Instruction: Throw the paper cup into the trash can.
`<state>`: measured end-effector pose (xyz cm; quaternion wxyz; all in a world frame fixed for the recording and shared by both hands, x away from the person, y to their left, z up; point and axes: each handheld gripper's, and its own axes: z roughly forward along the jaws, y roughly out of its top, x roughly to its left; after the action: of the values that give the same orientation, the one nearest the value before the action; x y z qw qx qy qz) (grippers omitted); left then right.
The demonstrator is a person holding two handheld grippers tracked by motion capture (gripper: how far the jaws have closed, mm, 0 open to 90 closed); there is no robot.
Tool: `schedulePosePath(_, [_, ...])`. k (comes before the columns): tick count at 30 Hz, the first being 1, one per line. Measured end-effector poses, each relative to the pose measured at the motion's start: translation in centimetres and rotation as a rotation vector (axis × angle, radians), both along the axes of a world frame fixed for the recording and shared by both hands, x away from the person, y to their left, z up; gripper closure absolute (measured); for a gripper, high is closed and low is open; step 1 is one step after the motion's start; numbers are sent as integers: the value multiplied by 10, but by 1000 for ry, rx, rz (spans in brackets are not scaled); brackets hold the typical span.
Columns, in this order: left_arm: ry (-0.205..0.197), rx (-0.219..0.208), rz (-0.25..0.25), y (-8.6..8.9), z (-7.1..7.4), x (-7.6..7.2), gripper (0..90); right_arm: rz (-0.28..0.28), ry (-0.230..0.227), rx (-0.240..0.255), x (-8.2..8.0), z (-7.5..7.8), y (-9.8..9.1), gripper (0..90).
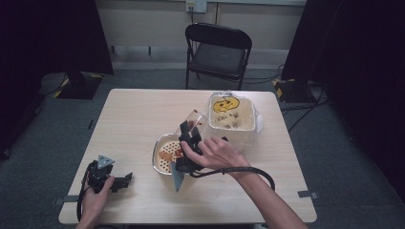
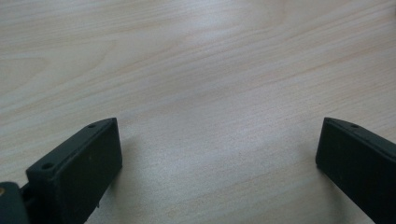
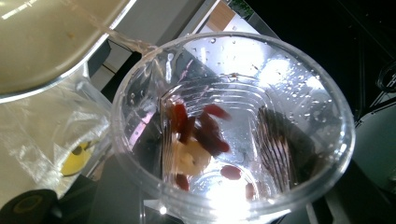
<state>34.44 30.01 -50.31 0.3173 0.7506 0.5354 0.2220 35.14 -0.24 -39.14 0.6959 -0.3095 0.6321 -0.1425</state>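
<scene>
Your right tongs (image 1: 191,135) grip the clear plastic cup (image 3: 232,126), tipped over the strainer bowl (image 1: 162,153); left tongs (image 2: 219,158) wide, idle. Next: shake the clinging fruit bits out.

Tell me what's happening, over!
Right gripper shut on clear cup, tipped over strainer bowl. Left gripper open, resting on table. Bin close behind.

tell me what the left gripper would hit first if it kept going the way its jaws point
Probably nothing soon: the left gripper lies low on the table, open jaws pointing right across bare wood. The right hand's forearm may lie farther along, but depth is unclear.
</scene>
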Motion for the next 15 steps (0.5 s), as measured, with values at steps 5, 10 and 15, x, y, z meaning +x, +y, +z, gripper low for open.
schedulePosePath(5, [-1, 0, 0, 0, 0, 0, 0, 19, -38, -41, -3, 1, -1, 478])
schedulePosePath(10, [0, 0, 0, 0, 0, 0, 0, 21, -66, -100, -9, 2, -1, 479])
schedulePosePath(15, [0, 0, 0, 0, 0, 0, 0, 39, -84, -137, -14, 2, -1, 480])
